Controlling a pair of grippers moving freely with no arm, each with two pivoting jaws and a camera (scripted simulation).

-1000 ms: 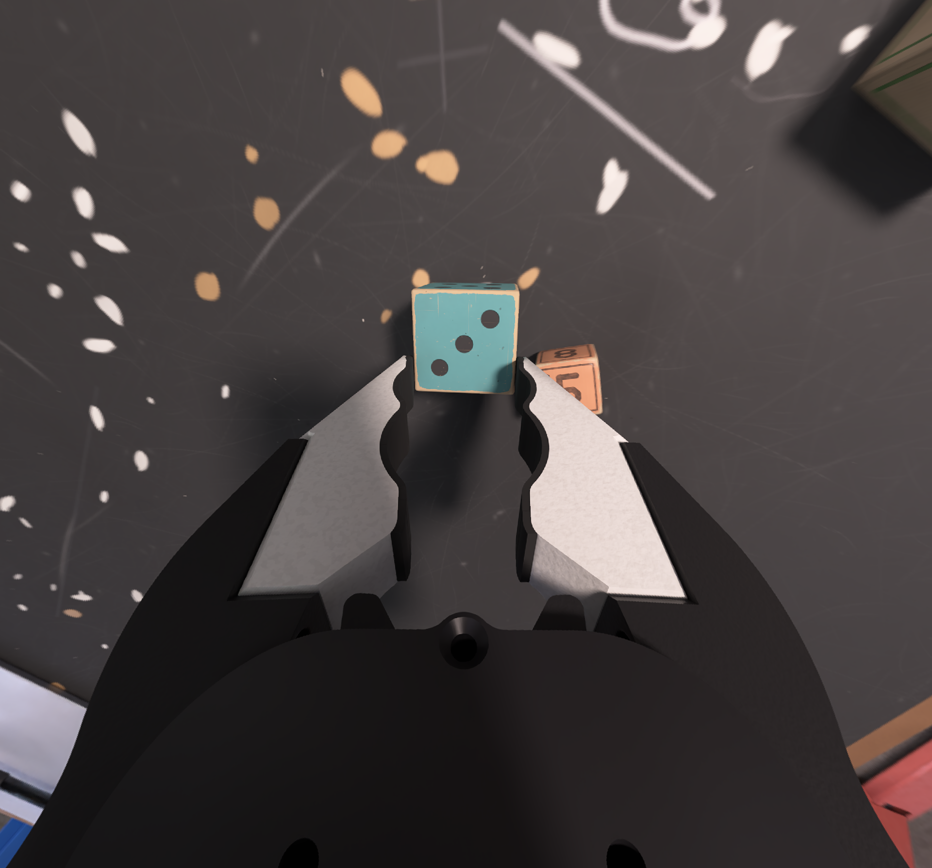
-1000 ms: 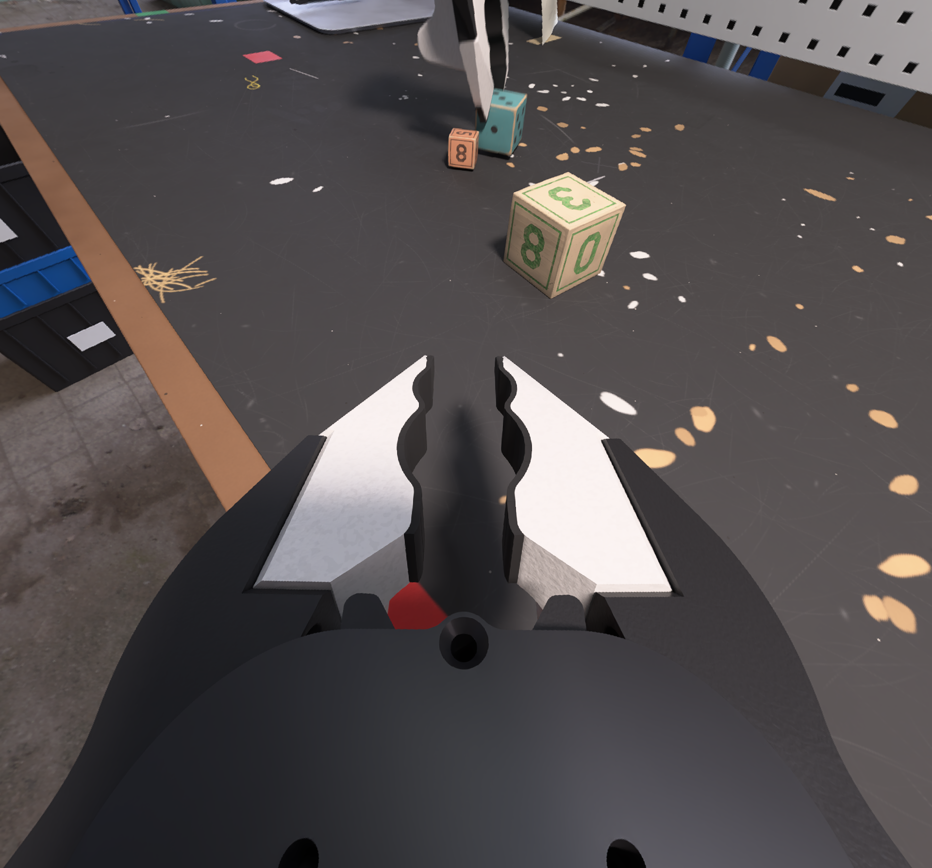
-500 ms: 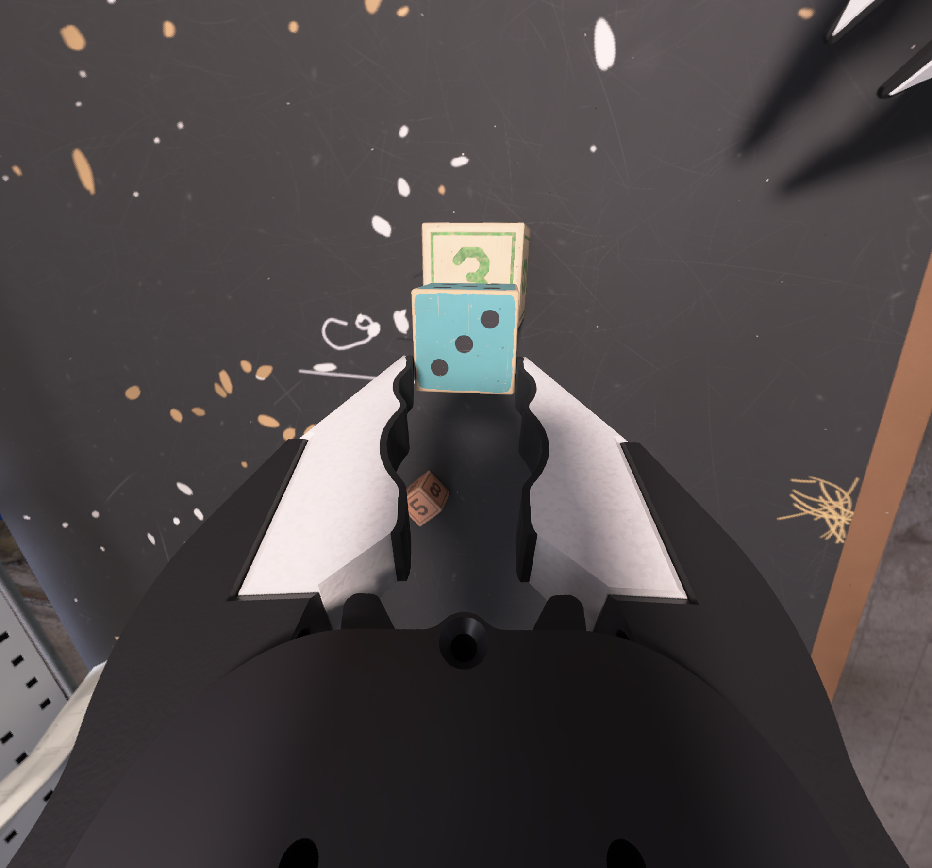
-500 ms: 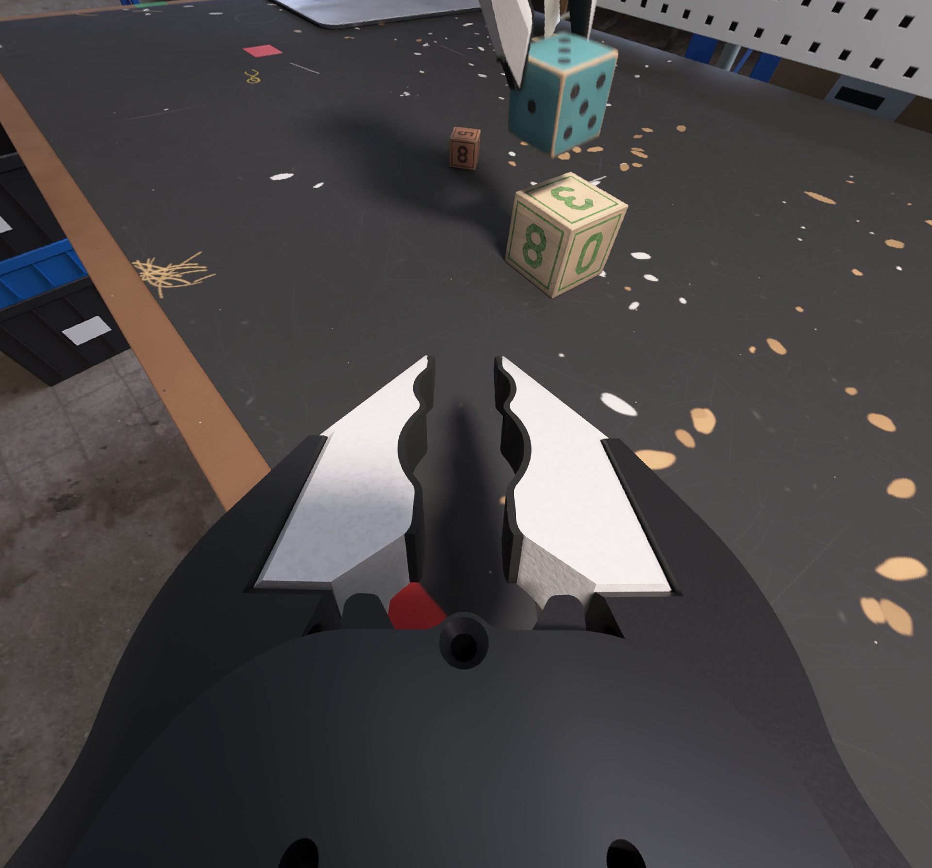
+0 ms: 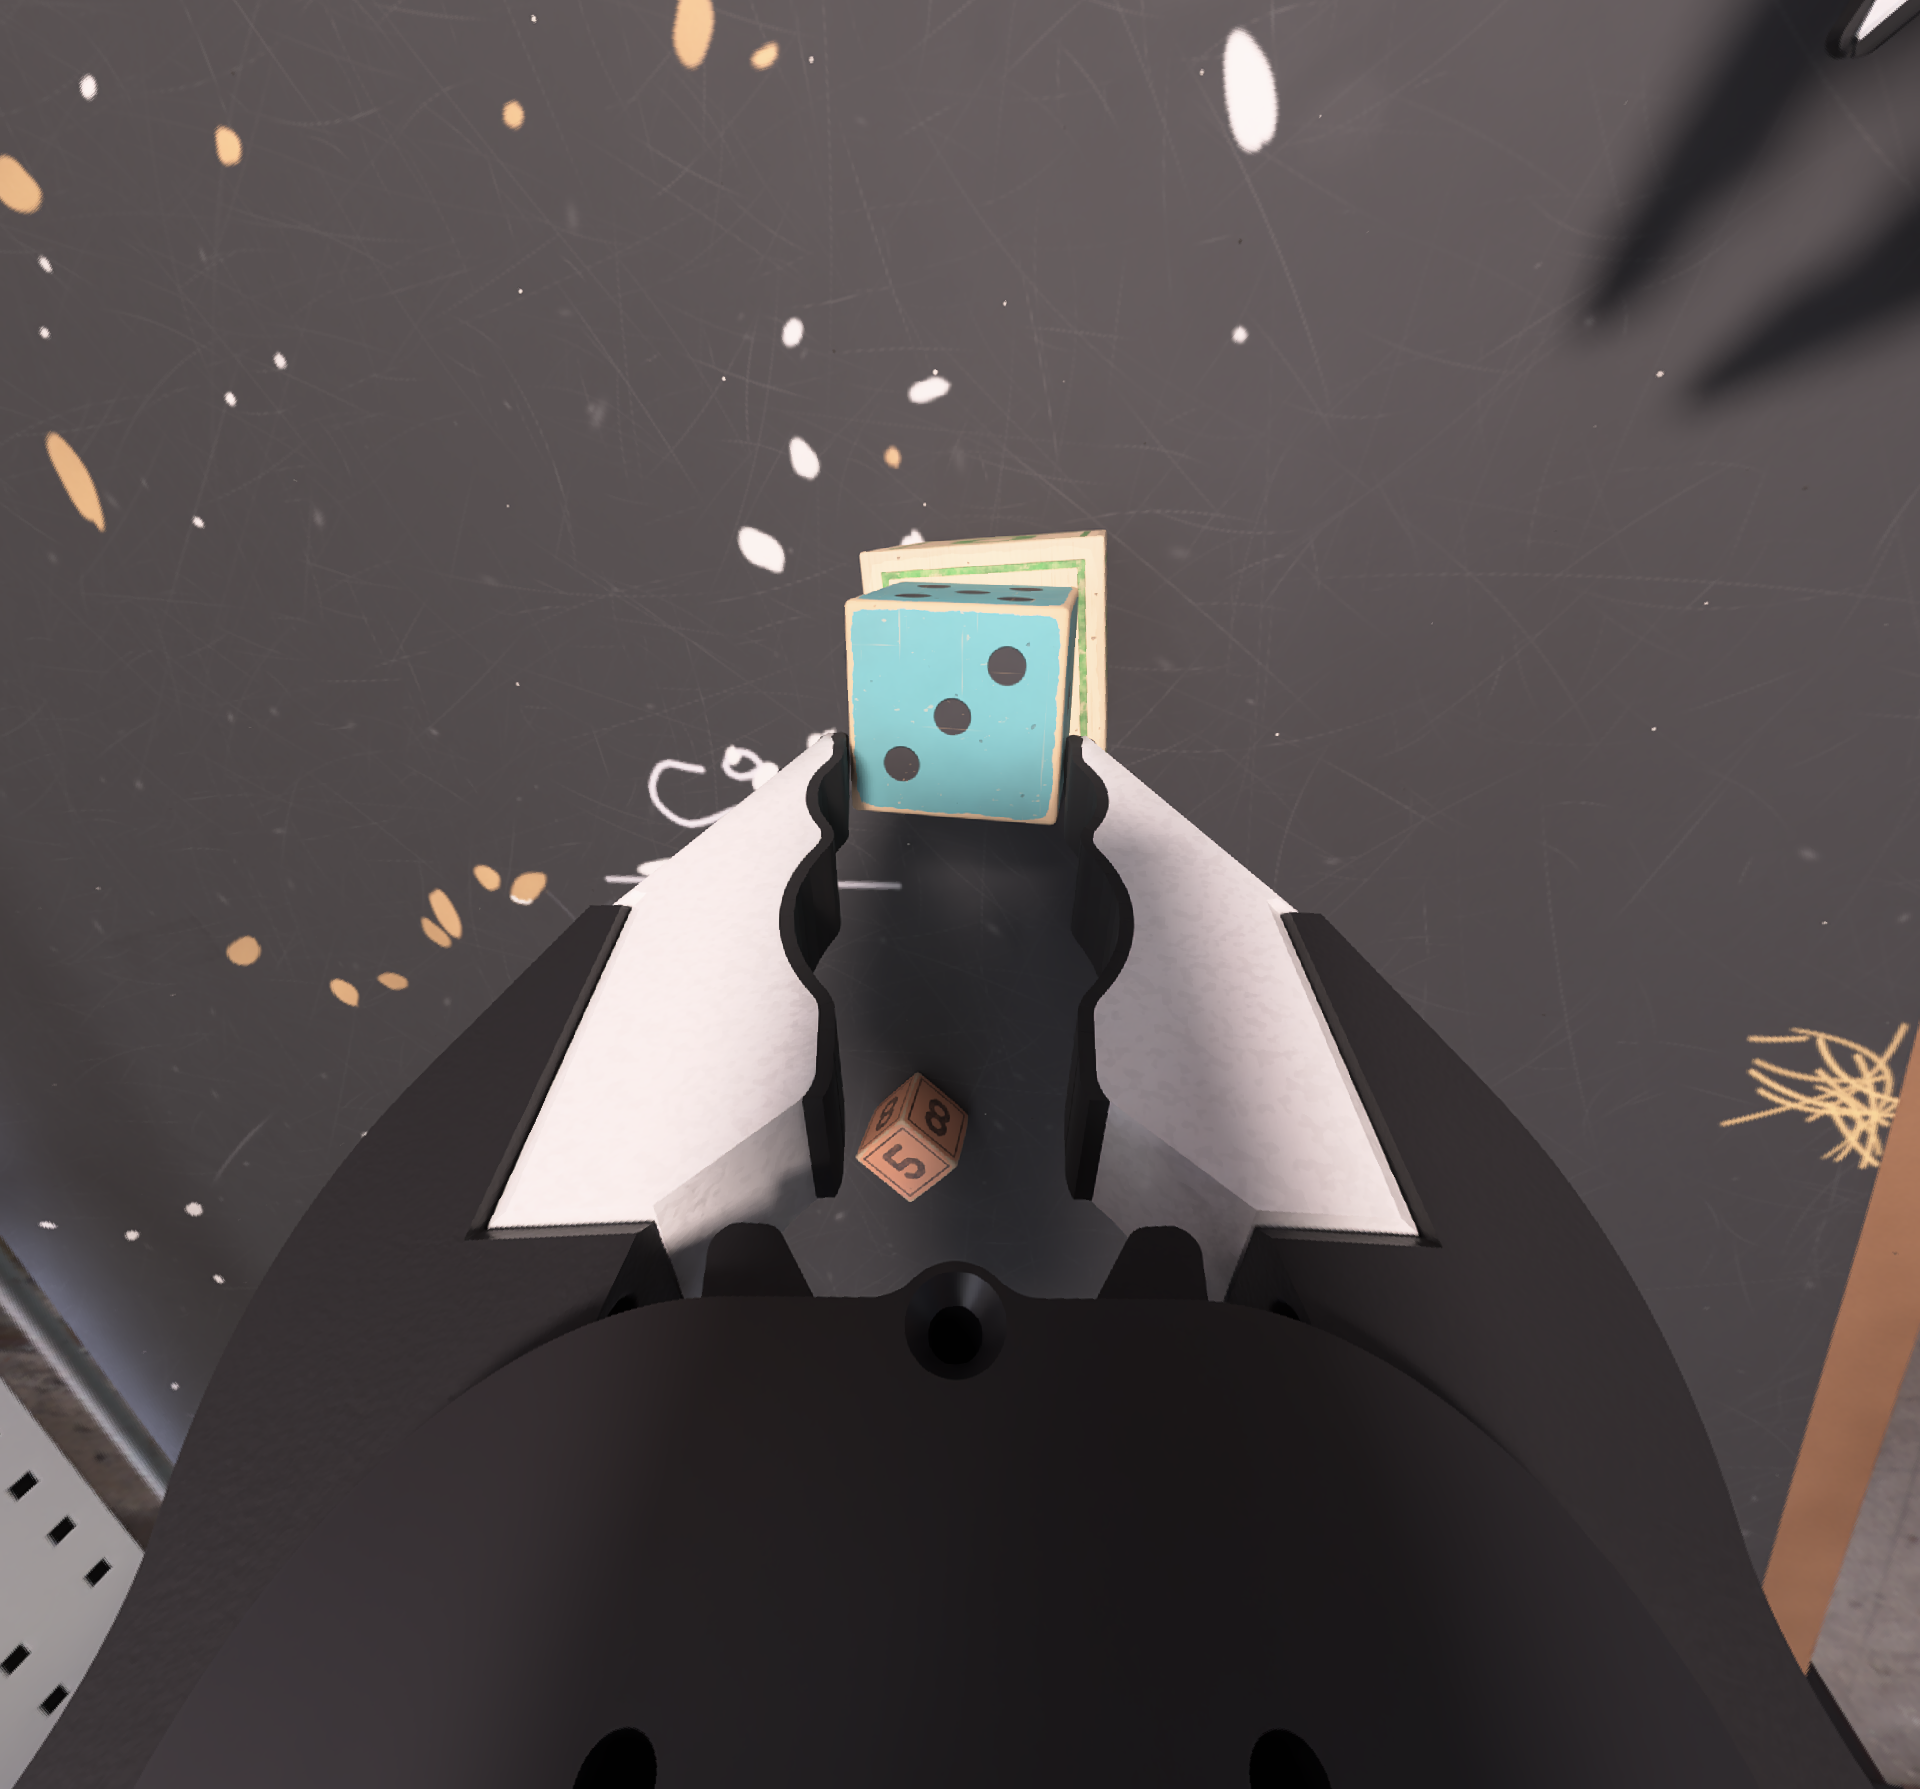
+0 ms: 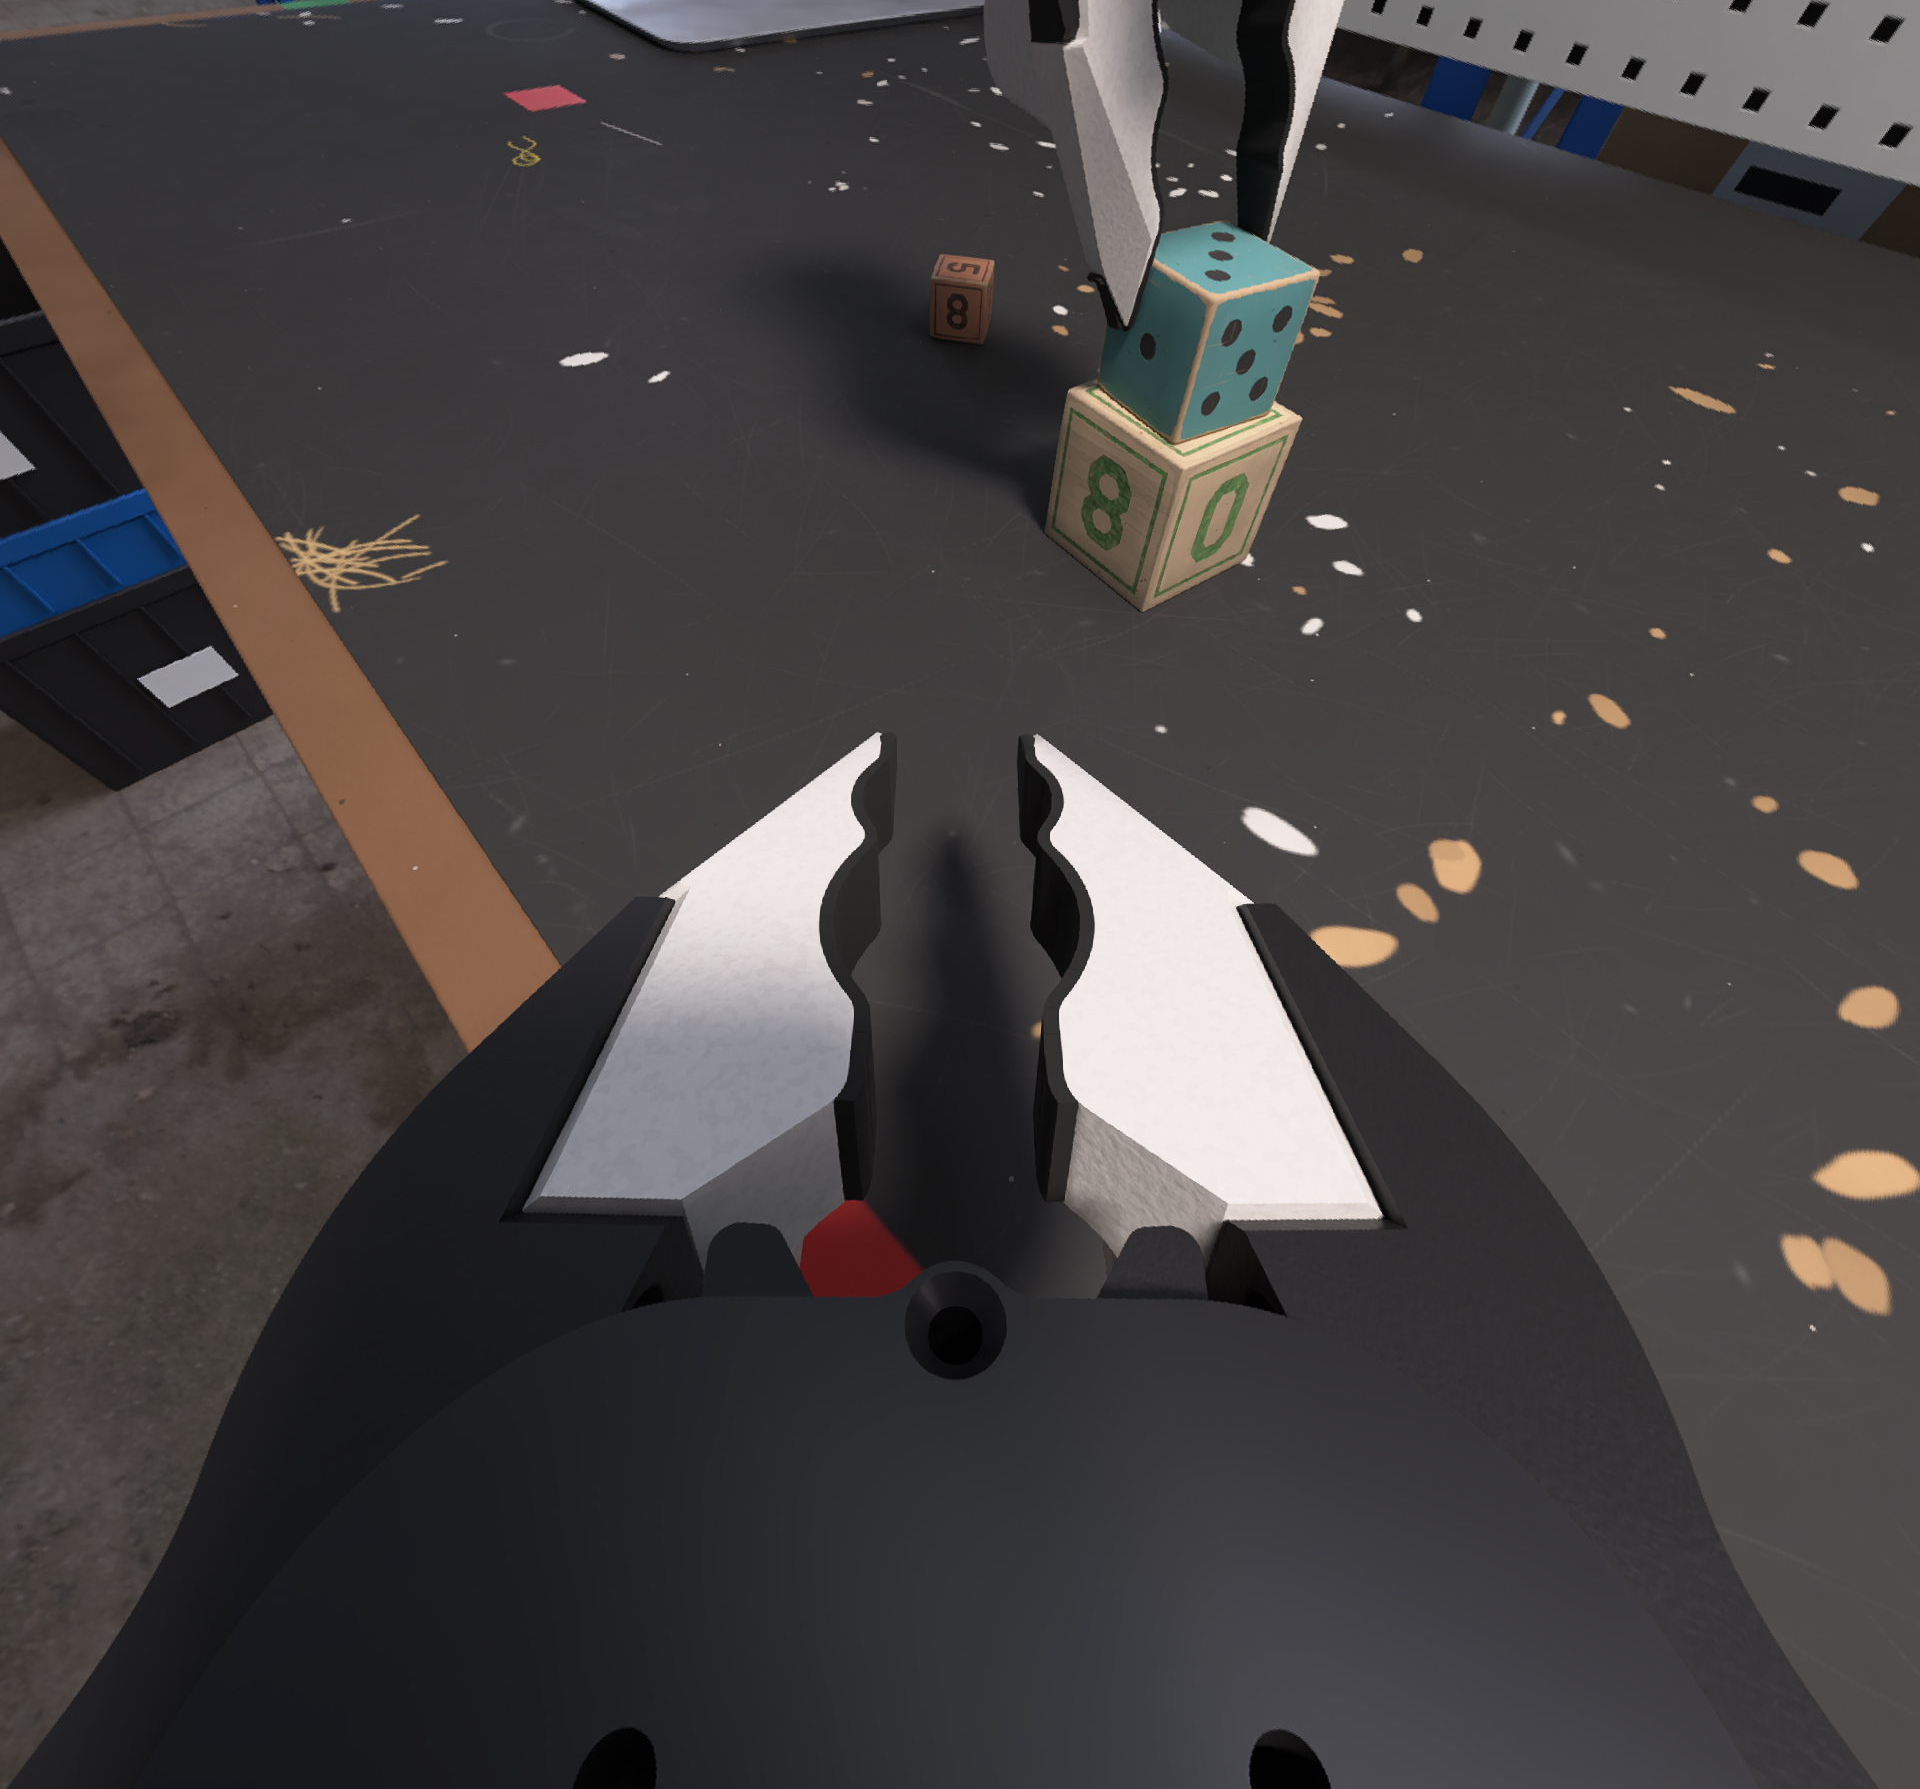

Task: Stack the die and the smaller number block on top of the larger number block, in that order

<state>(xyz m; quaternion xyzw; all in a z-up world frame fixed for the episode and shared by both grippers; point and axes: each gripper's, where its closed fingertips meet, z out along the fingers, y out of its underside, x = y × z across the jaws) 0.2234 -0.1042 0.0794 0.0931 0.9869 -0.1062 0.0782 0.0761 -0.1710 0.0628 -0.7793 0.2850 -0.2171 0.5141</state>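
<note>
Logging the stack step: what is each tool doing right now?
Left tool: closed on the teal die.
Right tool: open, empty.

Even overhead light; soft shadow on table; sharp focus; wide-angle stretch at edges.

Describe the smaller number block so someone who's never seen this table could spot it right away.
On the dark speckled table, find the big cream block with the teal die on top. The smaller number block sits alone beyond it, to its left in the right wrist view: the only orange-brown cube, and the smallest.
</note>
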